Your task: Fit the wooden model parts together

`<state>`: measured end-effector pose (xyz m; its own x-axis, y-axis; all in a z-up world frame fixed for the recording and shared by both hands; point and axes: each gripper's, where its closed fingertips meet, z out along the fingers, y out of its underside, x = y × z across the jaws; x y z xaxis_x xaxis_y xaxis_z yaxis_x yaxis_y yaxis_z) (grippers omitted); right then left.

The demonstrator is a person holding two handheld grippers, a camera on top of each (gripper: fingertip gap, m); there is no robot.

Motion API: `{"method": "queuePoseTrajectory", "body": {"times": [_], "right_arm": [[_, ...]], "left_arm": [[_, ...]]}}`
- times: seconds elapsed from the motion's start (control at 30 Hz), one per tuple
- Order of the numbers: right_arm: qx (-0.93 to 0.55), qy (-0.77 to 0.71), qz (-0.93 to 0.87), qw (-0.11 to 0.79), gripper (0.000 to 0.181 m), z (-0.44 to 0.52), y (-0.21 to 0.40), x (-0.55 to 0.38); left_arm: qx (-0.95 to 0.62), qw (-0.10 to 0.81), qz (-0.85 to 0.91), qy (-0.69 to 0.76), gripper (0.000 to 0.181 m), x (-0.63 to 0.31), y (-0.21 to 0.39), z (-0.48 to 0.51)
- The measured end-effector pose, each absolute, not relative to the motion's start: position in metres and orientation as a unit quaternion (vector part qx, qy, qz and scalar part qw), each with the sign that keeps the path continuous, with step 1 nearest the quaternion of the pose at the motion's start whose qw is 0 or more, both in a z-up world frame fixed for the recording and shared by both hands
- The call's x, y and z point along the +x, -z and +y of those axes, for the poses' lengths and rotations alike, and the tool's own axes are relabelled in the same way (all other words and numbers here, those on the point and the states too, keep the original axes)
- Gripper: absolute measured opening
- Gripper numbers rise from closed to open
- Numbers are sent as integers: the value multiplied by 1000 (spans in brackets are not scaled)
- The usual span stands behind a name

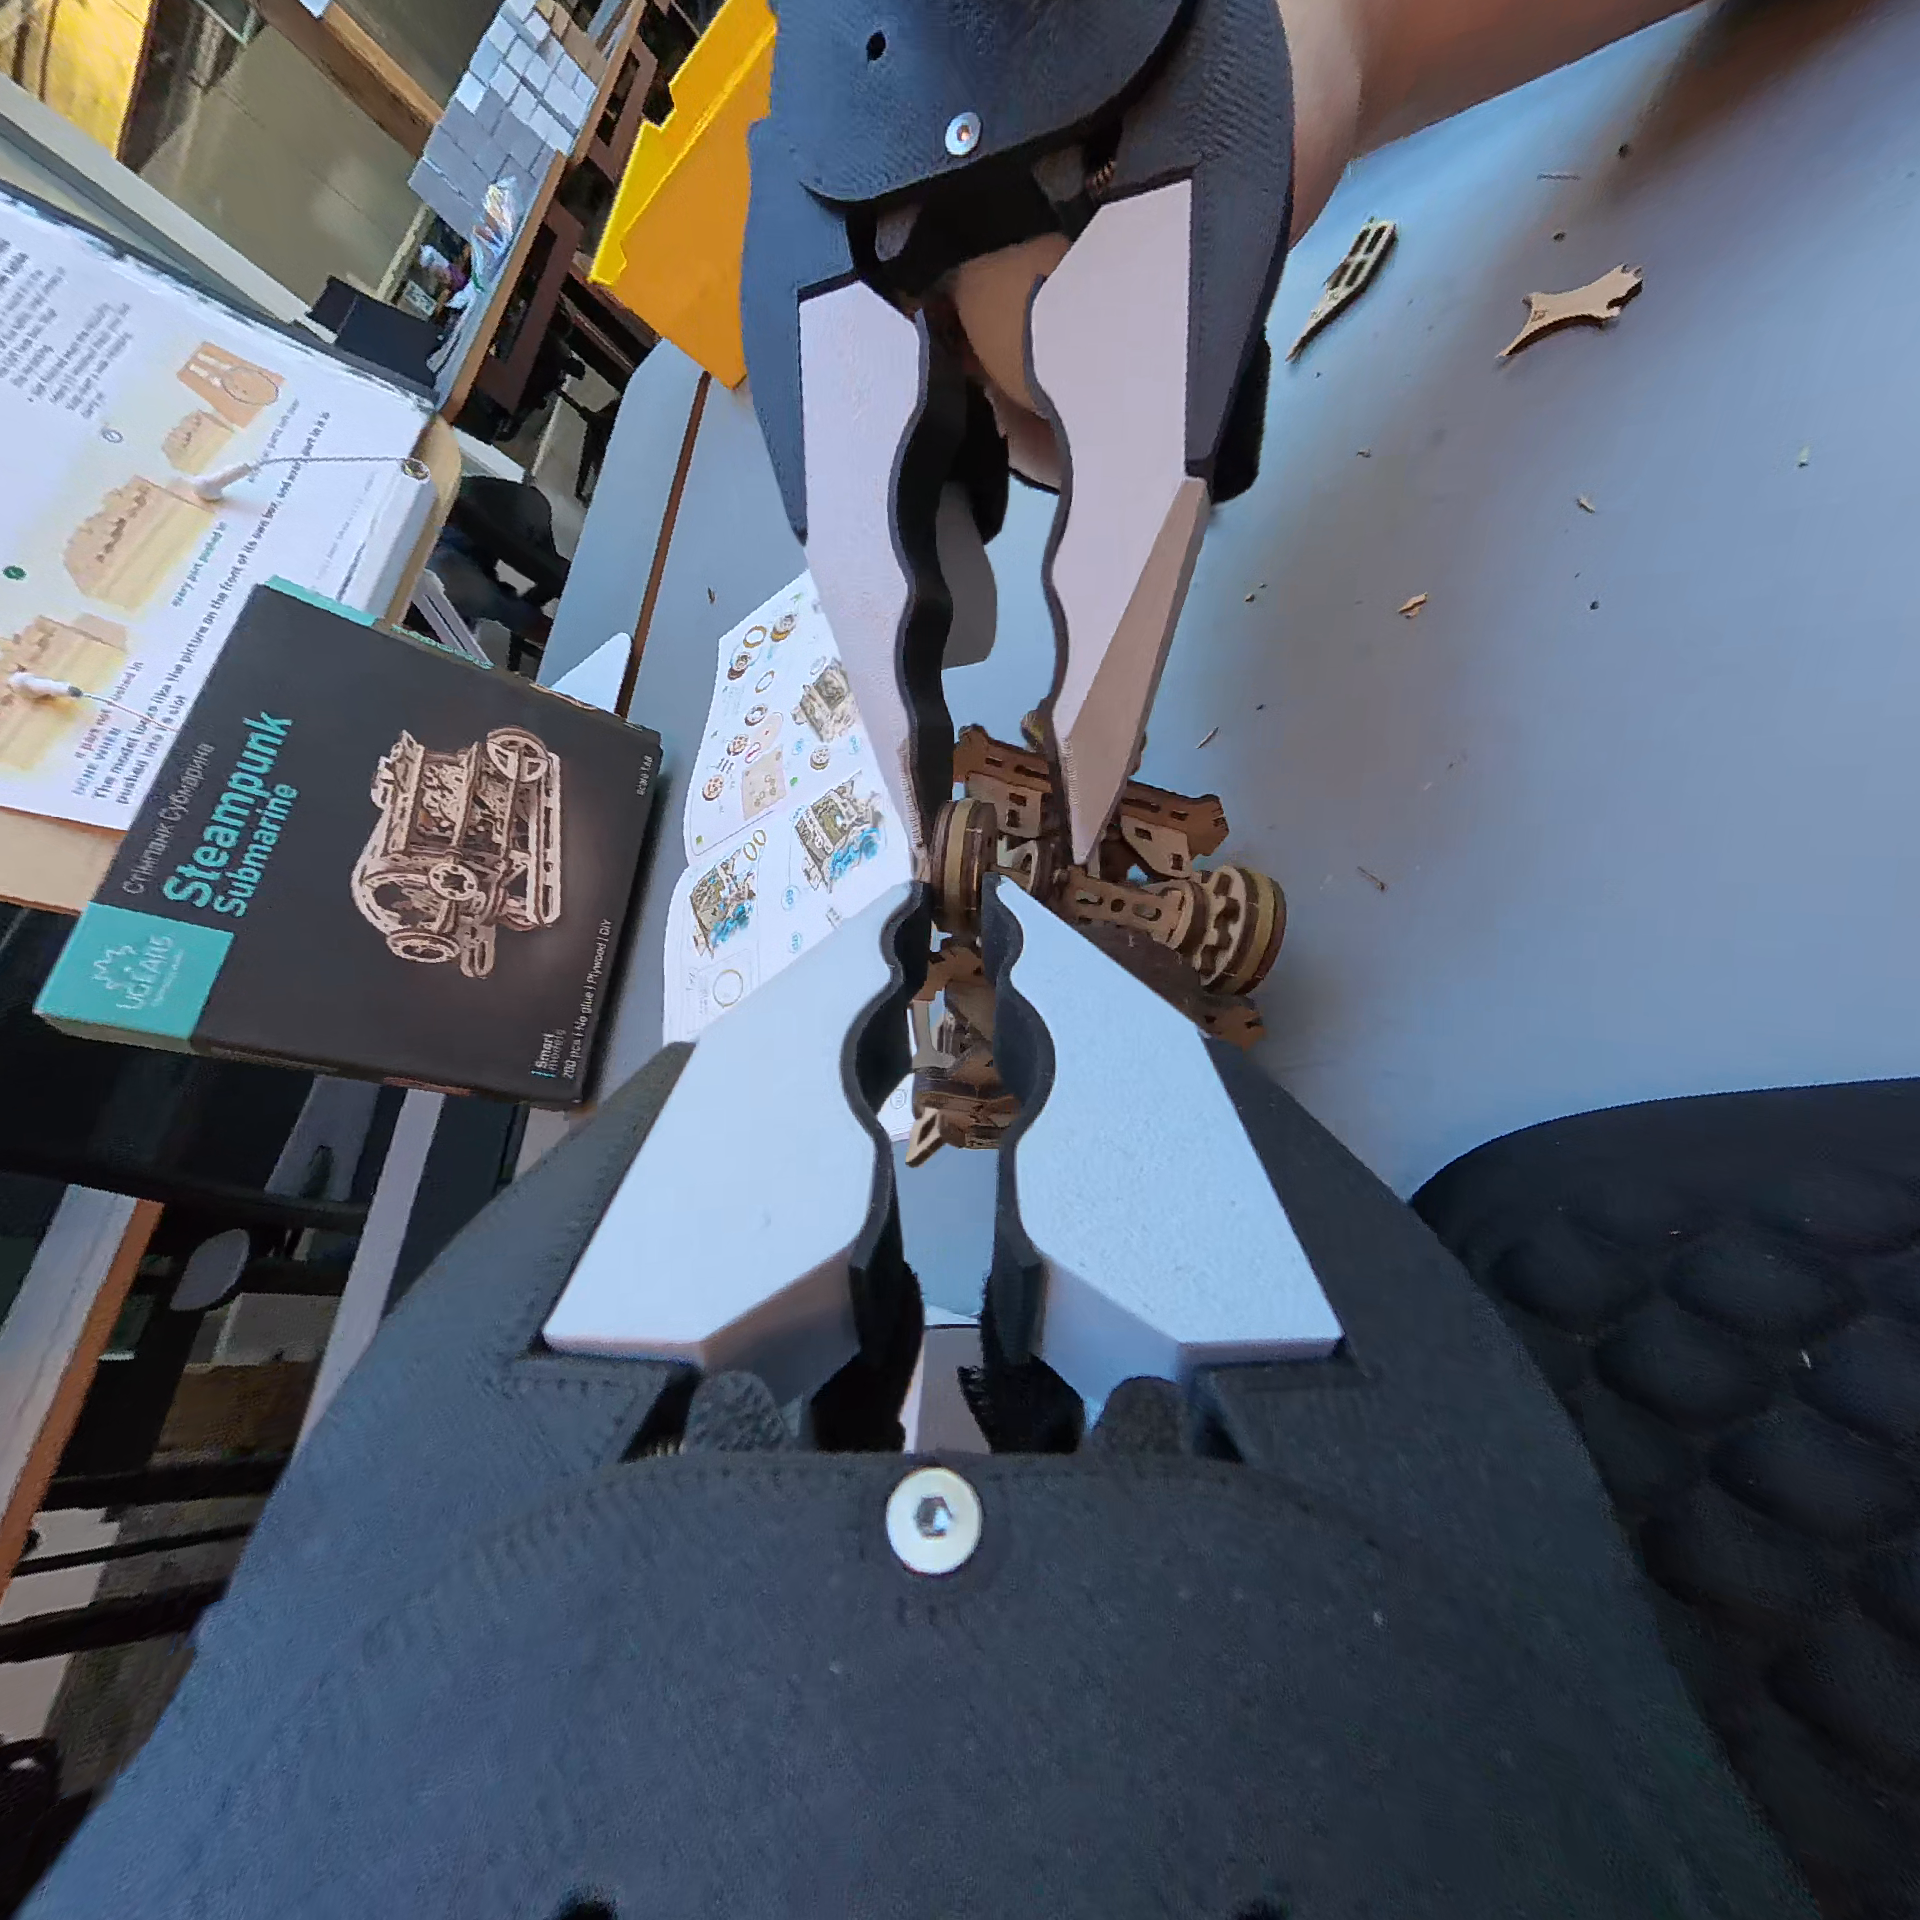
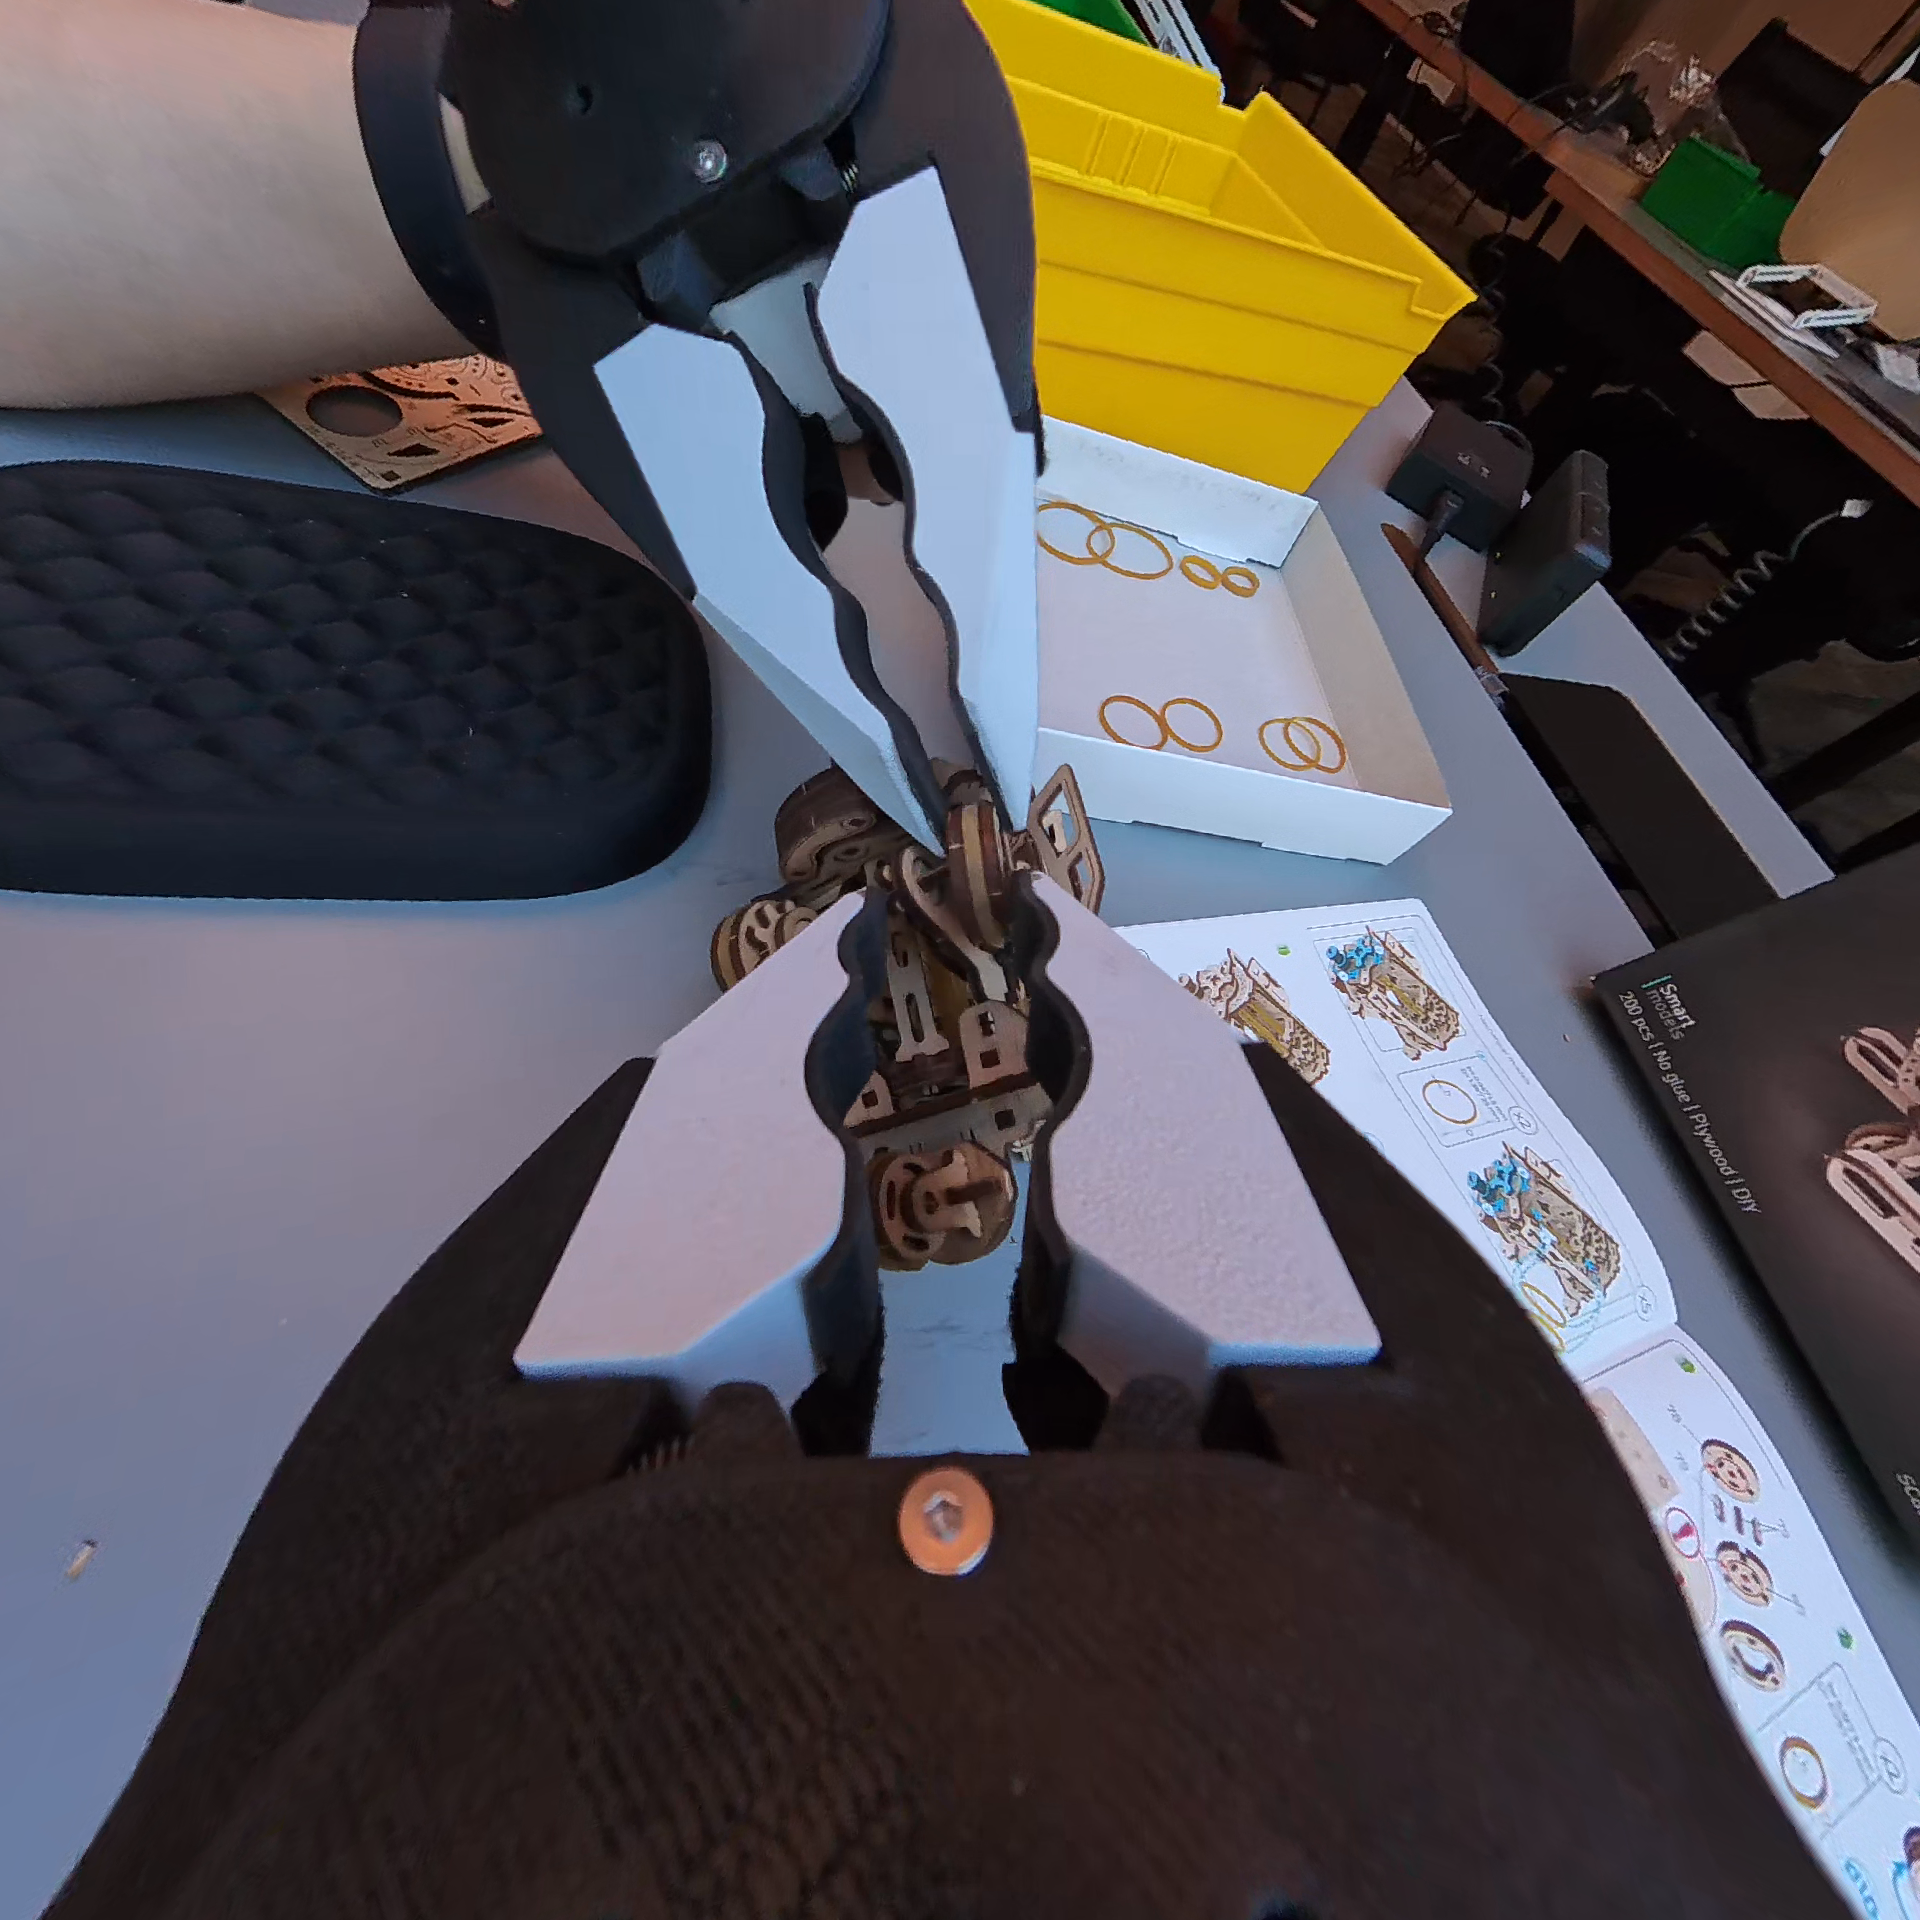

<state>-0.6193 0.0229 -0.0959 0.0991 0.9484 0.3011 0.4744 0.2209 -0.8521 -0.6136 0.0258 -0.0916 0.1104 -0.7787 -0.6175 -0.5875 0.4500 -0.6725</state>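
While both grippers meet tip-to-tip over wooden model (image 1: 1101, 914) on grey table (image 1: 1558, 831): left gripper (image 1: 954, 902) nipped on model's disc edge; right gripper (image 2: 951, 902) clamped on small disc part (image 2: 977, 847), directly opposite.

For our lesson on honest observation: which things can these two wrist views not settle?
- Left wrist view: where the left gripper grips the brown wooden model is hidden by its own fingers.
- Right wrist view: the right gripper covers the joint being fitted.
- The yellow plastic bin is cut off at the top edge.
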Motion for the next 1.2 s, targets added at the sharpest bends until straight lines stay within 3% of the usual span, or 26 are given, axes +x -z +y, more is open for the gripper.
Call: {"method": "queuePoseTrajectory", "body": {"times": [0.23,1.2], "right_arm": [[-589,-259,-607,465,31,20,95,-622],[-599,-221,-606,474,25,24,96,-624]], "left_arm": [[-531,531,650,115,7,-615,91,26],[-502,537,675,61,7,-615,89,22]]}}
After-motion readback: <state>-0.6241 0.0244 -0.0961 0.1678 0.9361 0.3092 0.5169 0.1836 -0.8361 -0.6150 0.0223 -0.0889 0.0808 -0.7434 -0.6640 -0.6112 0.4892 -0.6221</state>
